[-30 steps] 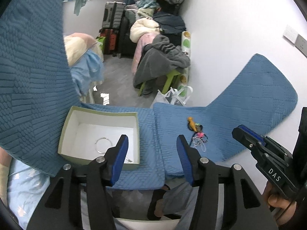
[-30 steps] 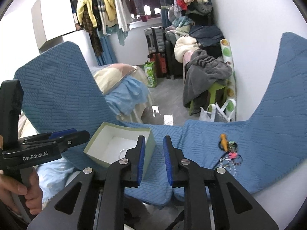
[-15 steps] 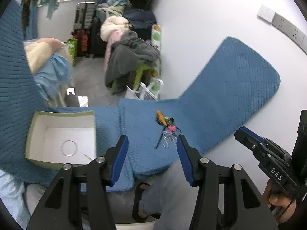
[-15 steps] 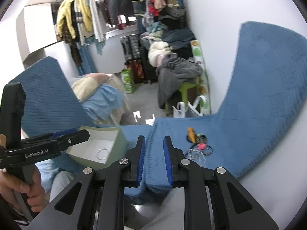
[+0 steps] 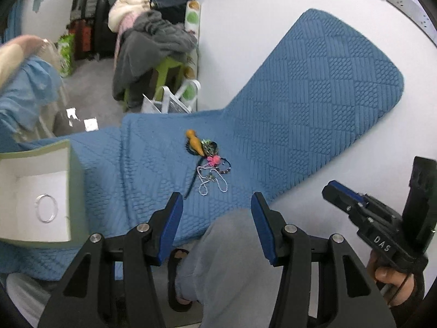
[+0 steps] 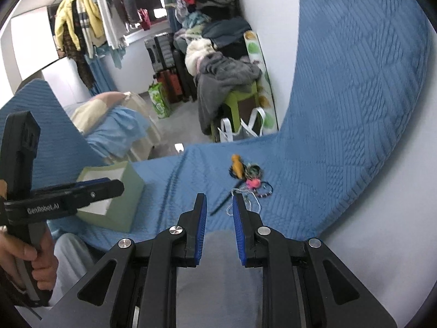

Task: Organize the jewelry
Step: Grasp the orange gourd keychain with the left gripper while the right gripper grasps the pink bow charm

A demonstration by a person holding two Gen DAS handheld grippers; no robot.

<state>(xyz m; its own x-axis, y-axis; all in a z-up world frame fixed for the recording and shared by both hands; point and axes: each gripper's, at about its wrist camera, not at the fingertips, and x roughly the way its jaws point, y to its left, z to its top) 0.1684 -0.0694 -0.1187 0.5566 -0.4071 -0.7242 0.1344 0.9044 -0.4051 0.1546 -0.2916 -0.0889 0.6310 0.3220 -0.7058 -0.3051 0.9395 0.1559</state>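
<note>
A tangle of jewelry (image 5: 209, 158) lies on the blue quilted cloth (image 5: 300, 104): an orange piece, a pink flower, a white bead chain and dark beads. My left gripper (image 5: 216, 202) hovers open just in front of it with nothing between its fingers. To the left stands a pale green box (image 5: 74, 175) with a silver bangle (image 5: 46, 208) inside. In the right wrist view the same pile (image 6: 247, 181) lies just beyond my right gripper (image 6: 219, 201), whose jaws stand a narrow gap apart and hold nothing. The box (image 6: 124, 199) is at its left.
A person's grey-trousered knee (image 5: 226, 246) sits below the cloth's front edge. A white wall (image 5: 259, 27) runs on the right. Behind are a green stool (image 6: 240, 101) heaped with clothes, suitcases (image 6: 164, 63) and hanging garments. Hands hold both grippers' handles.
Both grippers have swung right and dropped toward the jewelry pile, which now looks nearer and more central. The box has slid to the left of both views. Jaw gaps look unchanged.
</note>
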